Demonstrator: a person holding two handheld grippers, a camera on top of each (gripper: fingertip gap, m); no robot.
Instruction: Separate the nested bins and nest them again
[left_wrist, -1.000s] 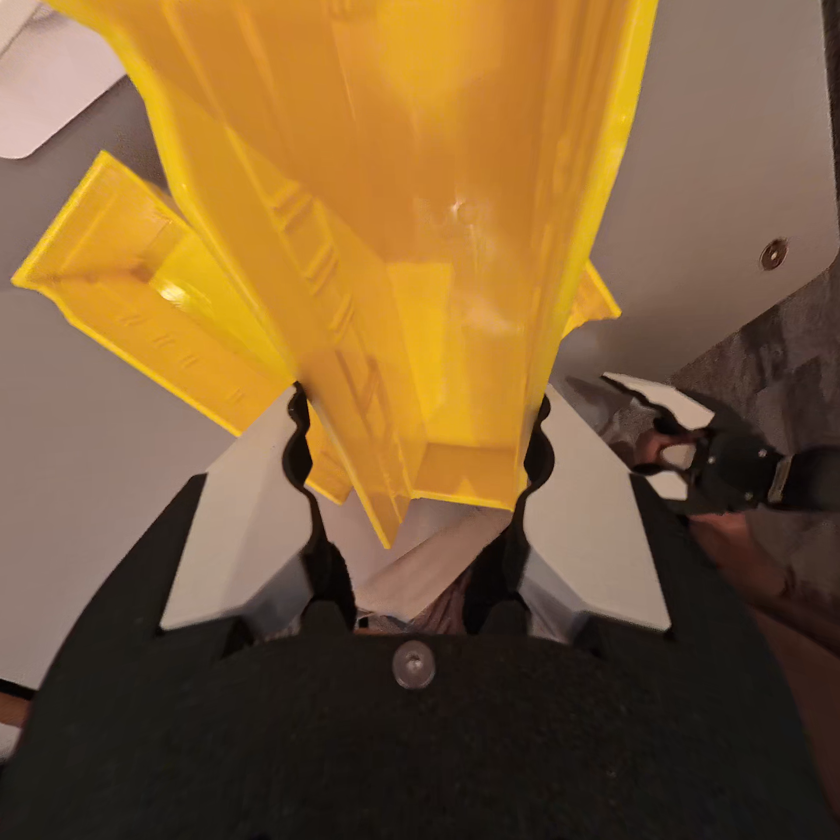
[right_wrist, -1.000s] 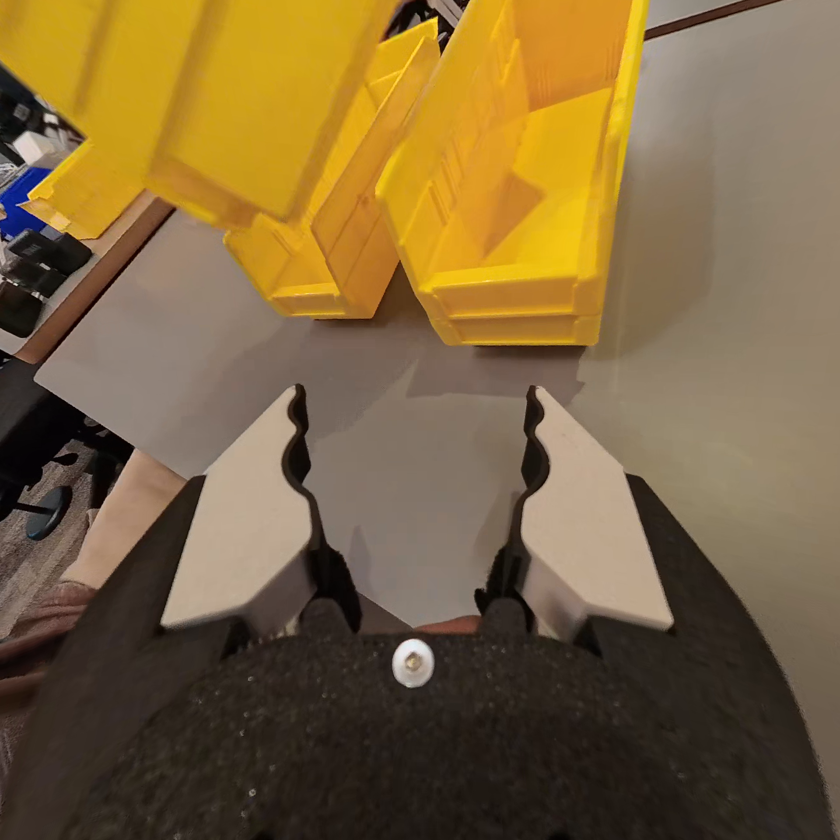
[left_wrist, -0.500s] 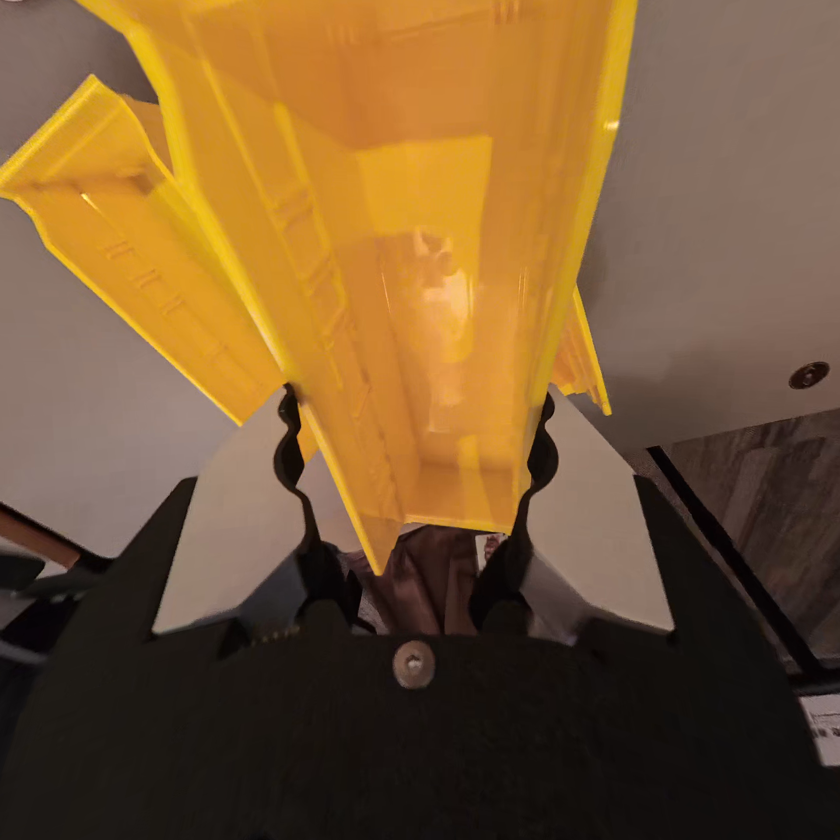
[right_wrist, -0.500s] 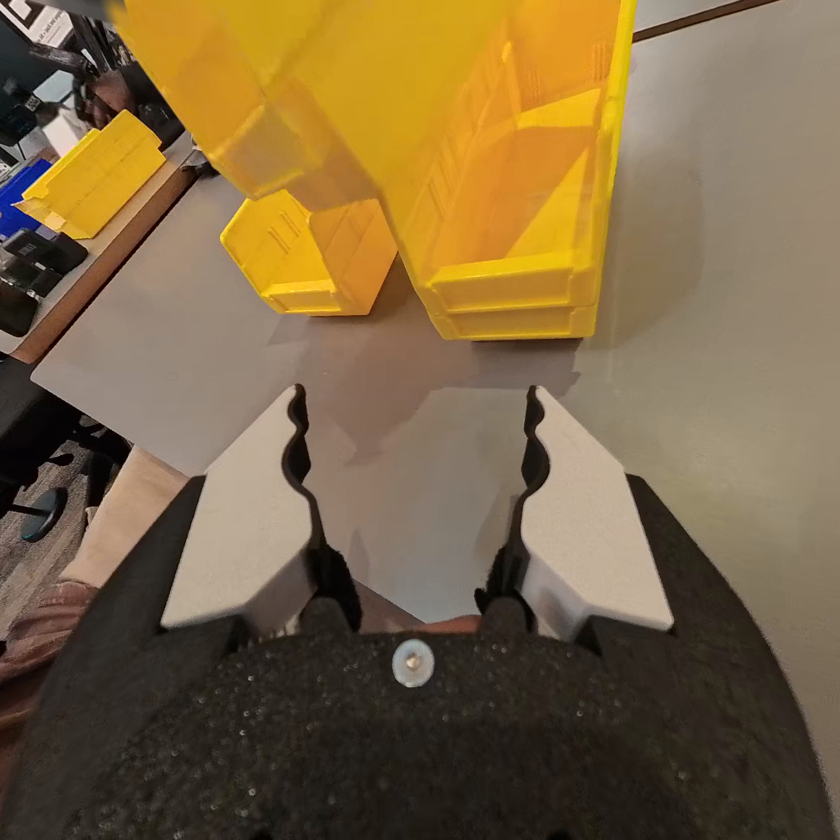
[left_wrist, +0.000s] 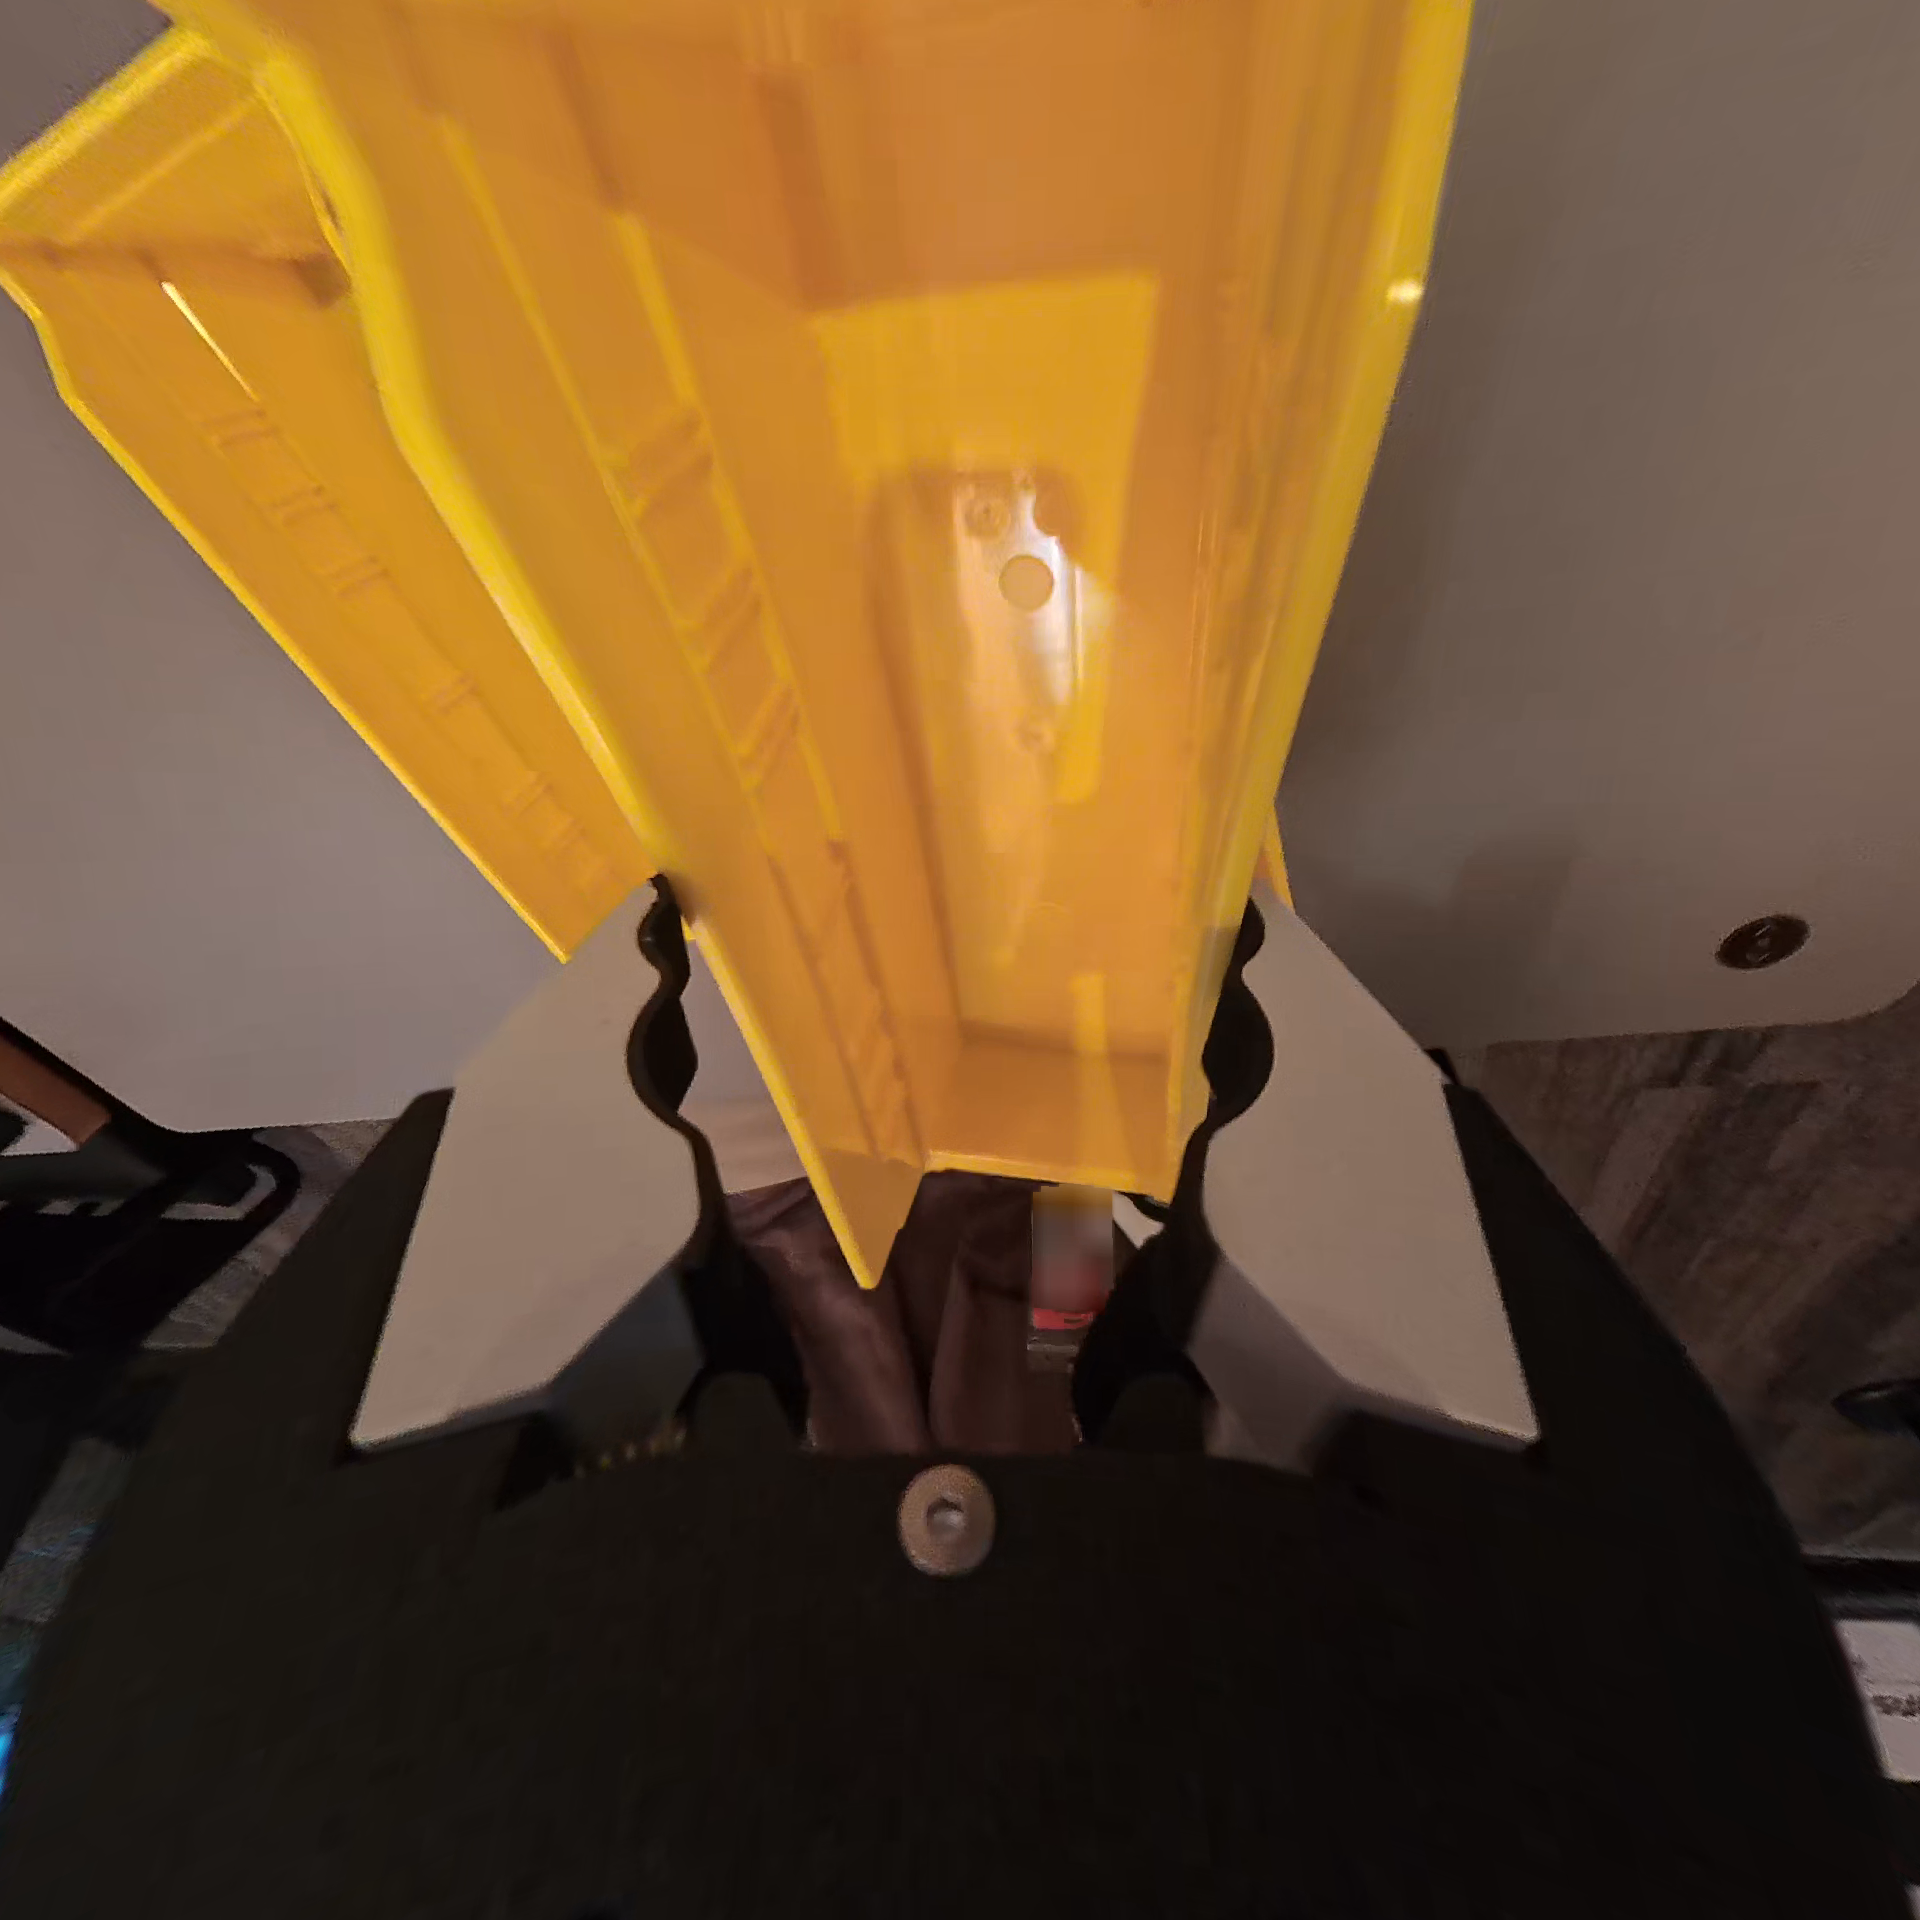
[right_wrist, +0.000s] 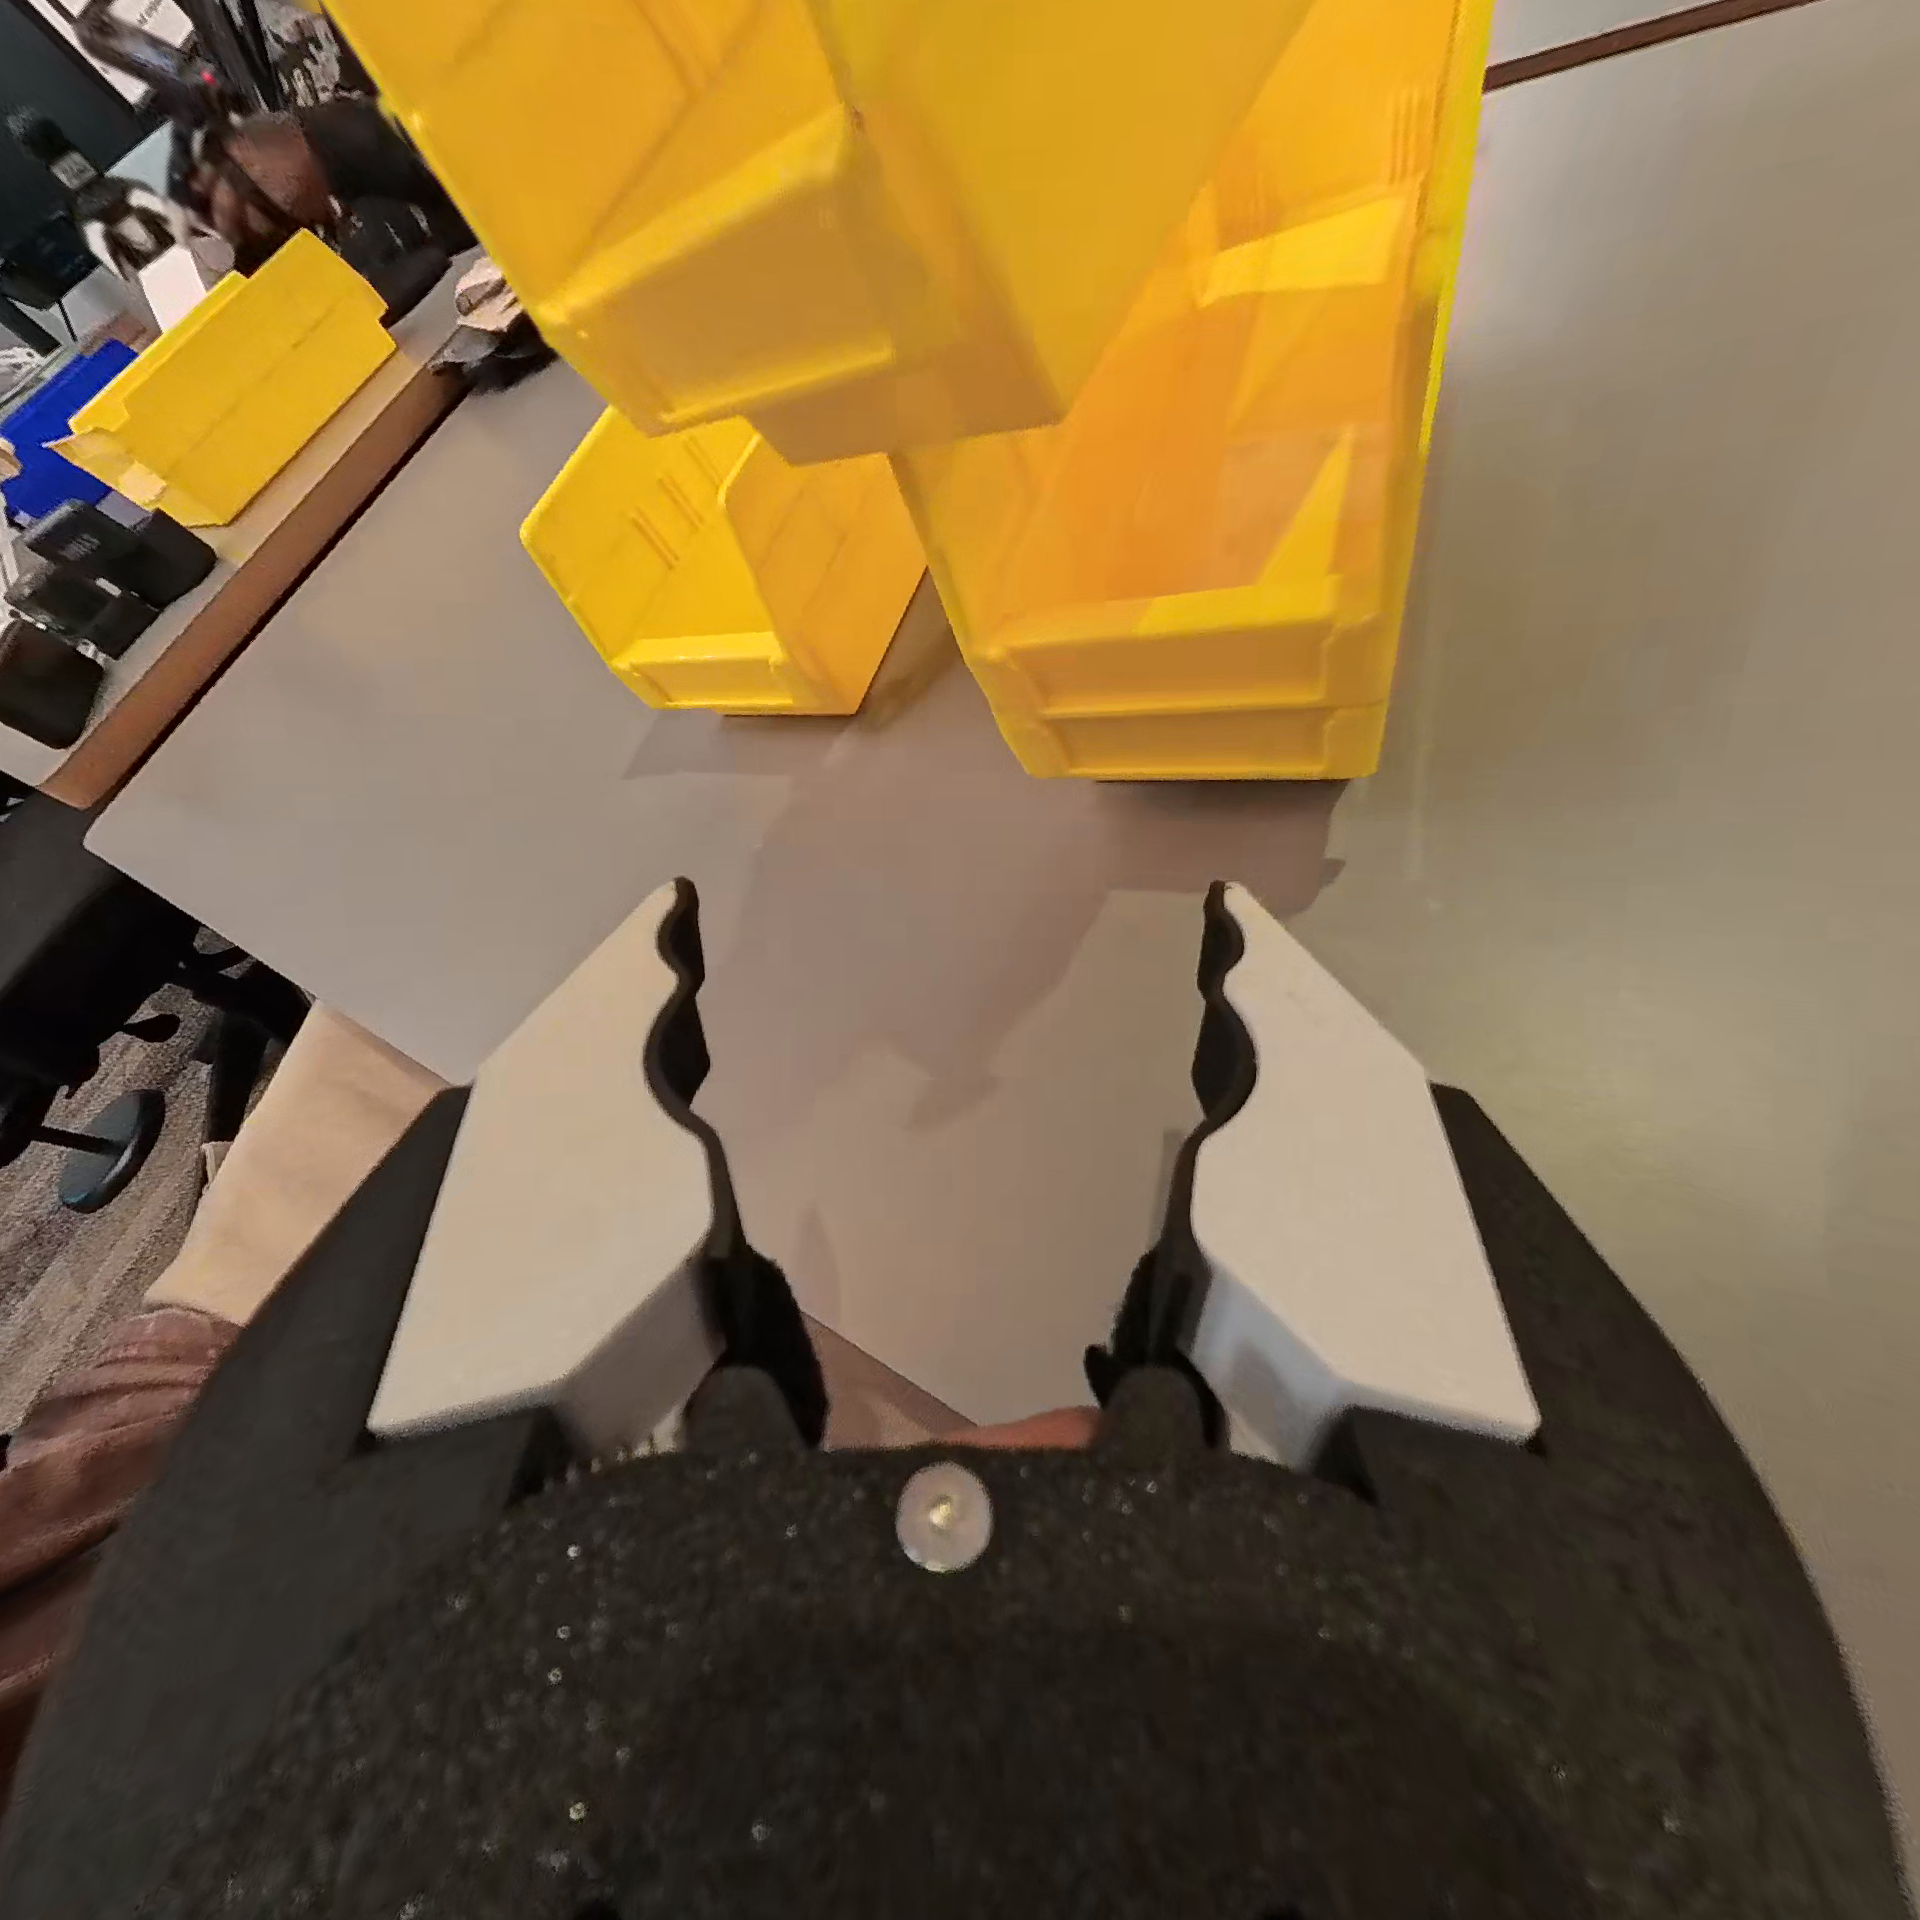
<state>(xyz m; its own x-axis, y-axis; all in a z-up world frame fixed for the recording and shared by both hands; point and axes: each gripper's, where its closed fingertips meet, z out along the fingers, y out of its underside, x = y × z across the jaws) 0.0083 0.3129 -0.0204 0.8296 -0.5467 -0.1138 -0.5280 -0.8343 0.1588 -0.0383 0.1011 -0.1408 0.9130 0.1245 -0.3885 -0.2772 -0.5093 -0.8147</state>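
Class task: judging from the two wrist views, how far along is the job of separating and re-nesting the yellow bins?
Done: two bins sit nested as a stack on the grey table.

In hand: the left gripper holds a lifted bin over that stack.

Left: lowering it in, then adding the single bin beside the stack. The right gripper is open and empty.

held bin (left_wrist: 935, 520): far end cut off by the top edge in both views; blurred in the right wrist view. grip of the left gripper (left_wrist: 951, 1039) on it cannot be confirmed. nested bins (right_wrist: 1195, 644) ahead of the right gripper (right_wrist: 951, 1039): rear hidden behind the held bin. small bin (right_wrist: 727, 582): top covered likewise.
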